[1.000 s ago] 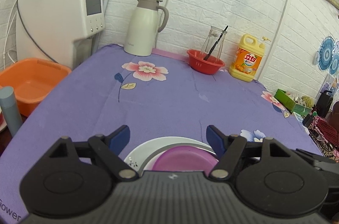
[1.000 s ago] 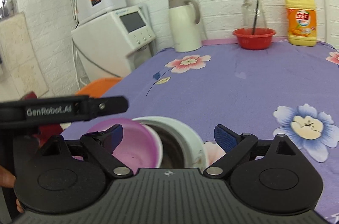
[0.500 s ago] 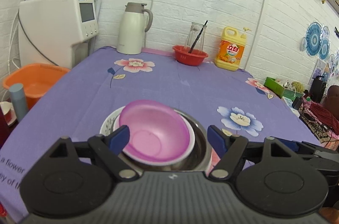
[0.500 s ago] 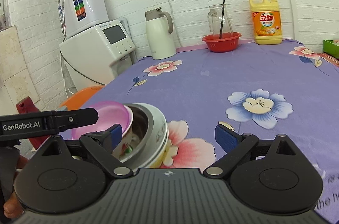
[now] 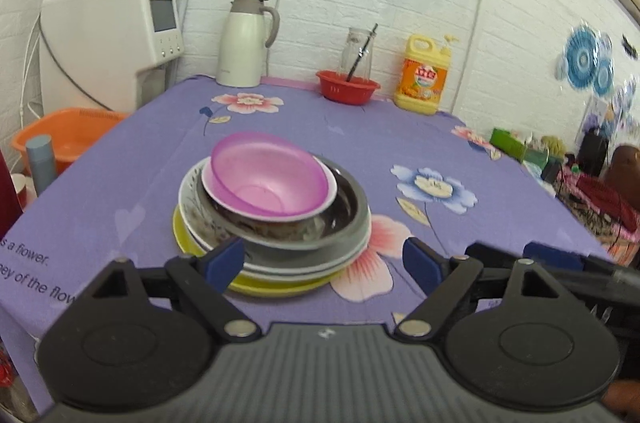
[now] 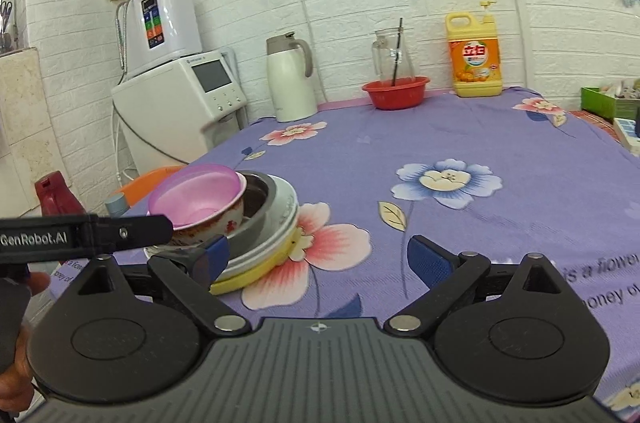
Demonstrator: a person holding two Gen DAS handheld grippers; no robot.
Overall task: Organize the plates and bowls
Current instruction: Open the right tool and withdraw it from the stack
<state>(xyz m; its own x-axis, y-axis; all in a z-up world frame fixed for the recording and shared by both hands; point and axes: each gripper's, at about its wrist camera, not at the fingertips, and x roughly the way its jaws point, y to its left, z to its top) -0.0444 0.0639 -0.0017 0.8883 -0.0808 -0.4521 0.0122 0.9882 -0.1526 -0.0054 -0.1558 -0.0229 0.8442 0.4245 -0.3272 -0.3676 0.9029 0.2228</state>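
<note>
A stack of dishes stands near the front edge of the purple flowered table. A pink bowl (image 5: 268, 179) sits tilted on top, inside a white patterned bowl (image 6: 216, 223), inside a steel bowl (image 5: 344, 219), on a white plate (image 5: 188, 199) and a yellow plate (image 5: 280, 285). My left gripper (image 5: 324, 261) is open and empty, just in front of the stack. My right gripper (image 6: 320, 257) is open and empty, to the right of the stack (image 6: 224, 219).
At the back stand a white thermos jug (image 5: 244, 43), a red basin (image 5: 347, 91) with a glass jar, and a yellow detergent bottle (image 5: 424, 77). A water dispenser (image 5: 108, 39) and an orange tub (image 5: 64, 139) are to the left of the table.
Both grippers have drawn back and risen from the stack, so the whole stack now shows. The dishes have not moved.
</note>
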